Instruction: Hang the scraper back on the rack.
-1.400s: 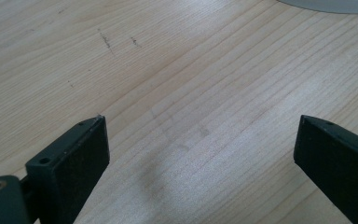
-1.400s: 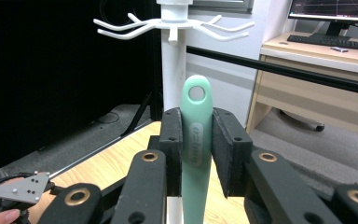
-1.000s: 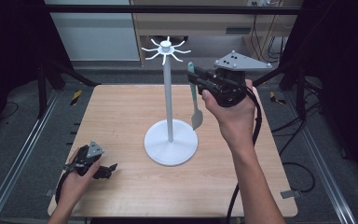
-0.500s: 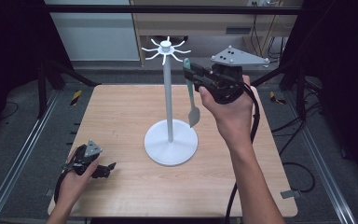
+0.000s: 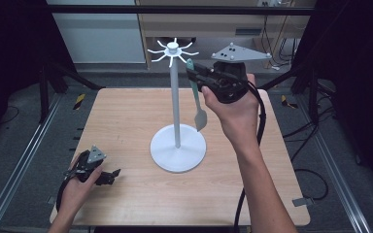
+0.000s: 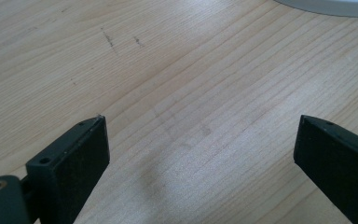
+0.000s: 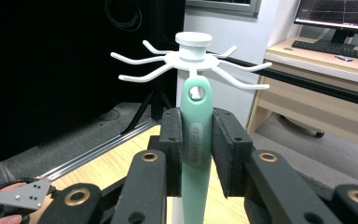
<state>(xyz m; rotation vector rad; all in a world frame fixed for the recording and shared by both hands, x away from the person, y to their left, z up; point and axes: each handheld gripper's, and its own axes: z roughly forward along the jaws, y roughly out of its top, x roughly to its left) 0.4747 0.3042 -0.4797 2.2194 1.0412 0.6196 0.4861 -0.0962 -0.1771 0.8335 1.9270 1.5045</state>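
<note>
**Spatula nearly at the hook**

Lifted a little higher and closer to the rack than a second ago, the right gripper (image 5: 197, 76) now carries the green spatula (image 5: 196, 99) right up under the white hook rack (image 5: 173, 50). Its fingers (image 7: 226, 154) are clamped on the spatula's handle, with the blade hanging down beside the rack's pole, above the desk (image 5: 126, 121). In the right gripper view the hanging hole in the handle (image 7: 195, 93) sits just below the hooks, though whether it already touches one is hard to tell. The step in hand is hanging the spatula. Next, the hole must be threaded over a hook tip, then lowered before letting go. The left gripper (image 5: 108, 176) rests low on the desk, fingers (image 6: 81, 149) apart and empty.
</note>
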